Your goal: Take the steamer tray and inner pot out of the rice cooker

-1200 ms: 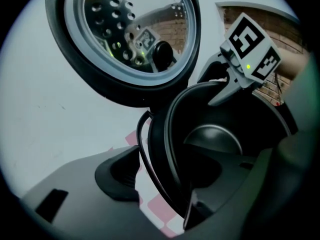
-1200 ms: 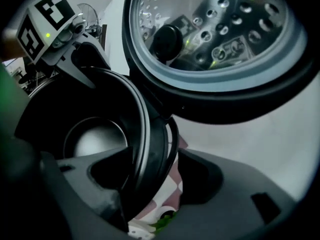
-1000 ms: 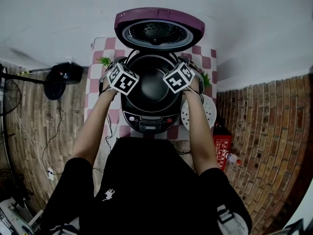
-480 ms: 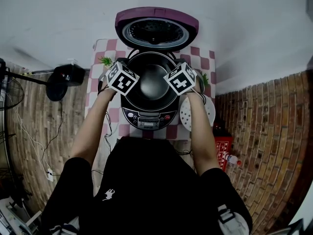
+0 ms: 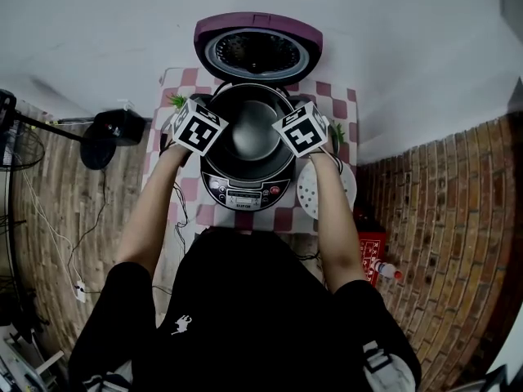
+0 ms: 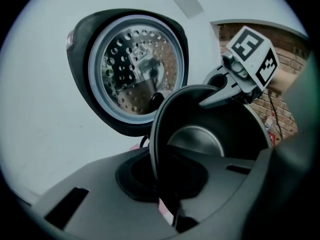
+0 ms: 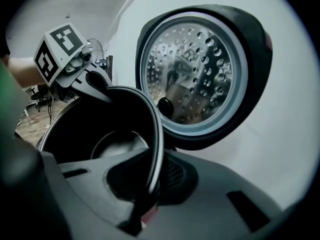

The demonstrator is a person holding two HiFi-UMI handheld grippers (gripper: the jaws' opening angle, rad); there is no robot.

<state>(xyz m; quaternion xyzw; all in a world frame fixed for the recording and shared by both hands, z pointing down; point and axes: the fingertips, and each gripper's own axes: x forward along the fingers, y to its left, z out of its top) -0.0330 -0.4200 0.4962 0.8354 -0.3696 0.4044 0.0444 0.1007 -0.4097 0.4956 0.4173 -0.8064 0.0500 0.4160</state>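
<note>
Now, the inner pot (image 5: 249,133) is gripped from two opposite sides at the mouth of the rice cooker (image 5: 245,196), which stands in the middle of the checked table (image 5: 184,78) with its lid (image 5: 257,51) thrown back towards the far edge. The left gripper (image 5: 211,119) is clamped on the pot's left rim (image 6: 156,134) and the right gripper (image 5: 288,121) on the right rim (image 7: 159,139). Both pairs of jaws have just been closing, and in each gripper view the thin dark lip is seen pinched between them.

The two-sided hold is judged to be chosen so that the round pot stays level and cannot swing as it is drawn straight up. The raised lid leaves that path open.

A white perforated disc, taken to be the steamer tray (image 5: 331,188), lies flat at the table's right edge just beside the cooker. That half of the job is therefore judged done. It cannot be told whether the pot's base is yet clear of the cooker's well.
</note>
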